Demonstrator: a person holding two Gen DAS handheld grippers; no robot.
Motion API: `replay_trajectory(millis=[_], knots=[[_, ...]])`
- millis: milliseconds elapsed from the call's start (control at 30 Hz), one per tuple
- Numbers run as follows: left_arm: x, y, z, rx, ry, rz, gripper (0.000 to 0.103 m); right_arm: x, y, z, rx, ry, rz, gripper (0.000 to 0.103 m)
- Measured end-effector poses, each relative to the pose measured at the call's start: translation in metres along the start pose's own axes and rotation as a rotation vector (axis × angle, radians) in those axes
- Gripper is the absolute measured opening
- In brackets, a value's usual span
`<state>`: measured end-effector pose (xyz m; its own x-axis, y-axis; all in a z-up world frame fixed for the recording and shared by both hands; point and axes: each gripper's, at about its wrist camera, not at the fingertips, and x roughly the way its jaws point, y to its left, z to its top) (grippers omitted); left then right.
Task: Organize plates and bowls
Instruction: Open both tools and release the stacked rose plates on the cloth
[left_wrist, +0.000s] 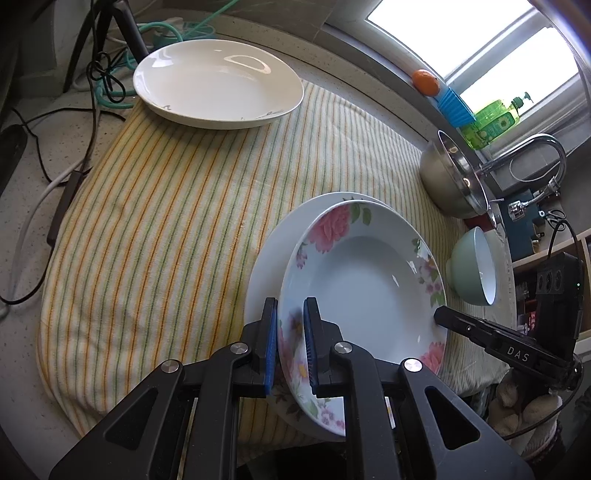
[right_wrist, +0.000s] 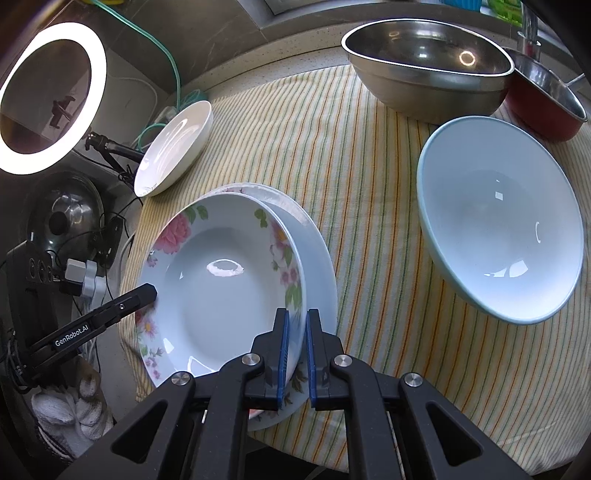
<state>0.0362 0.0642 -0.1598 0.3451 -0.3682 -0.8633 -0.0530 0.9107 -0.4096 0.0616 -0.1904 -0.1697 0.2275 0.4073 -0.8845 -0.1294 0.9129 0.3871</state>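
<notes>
Floral plate (left_wrist: 364, 266) rim between both hand-held grippers' closed pads, tilted.

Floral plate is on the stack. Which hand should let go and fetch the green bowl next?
Right. The right gripper holds the floral plate on the rim nearest the green bowl. The left gripper clamps the far rim.

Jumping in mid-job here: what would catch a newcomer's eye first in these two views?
The floral plate at the near edge of the striped cloth, pinched on opposite rims by the left gripper and right gripper, over a plain white plate. Next, the pale blue bowl to its right, with the steel bowl behind it. A glowing ring light stands far left.
</notes>
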Motion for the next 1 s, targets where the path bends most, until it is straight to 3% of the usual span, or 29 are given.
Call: replay_trajectory(millis=[600, 1000], knots=[[-0.001, -0.003, 0.002, 0.045, 0.012, 0.025, 0.012, 0.004, 0.01, 0.003, -0.051, 0.031, -0.069, 0.011], [-0.009, 0.002, 0.003, 0.04, -0.004, 0.038, 0.012, -0.001, 0.01, 0.003, -0.056, 0.021, -0.084, 0.023]])
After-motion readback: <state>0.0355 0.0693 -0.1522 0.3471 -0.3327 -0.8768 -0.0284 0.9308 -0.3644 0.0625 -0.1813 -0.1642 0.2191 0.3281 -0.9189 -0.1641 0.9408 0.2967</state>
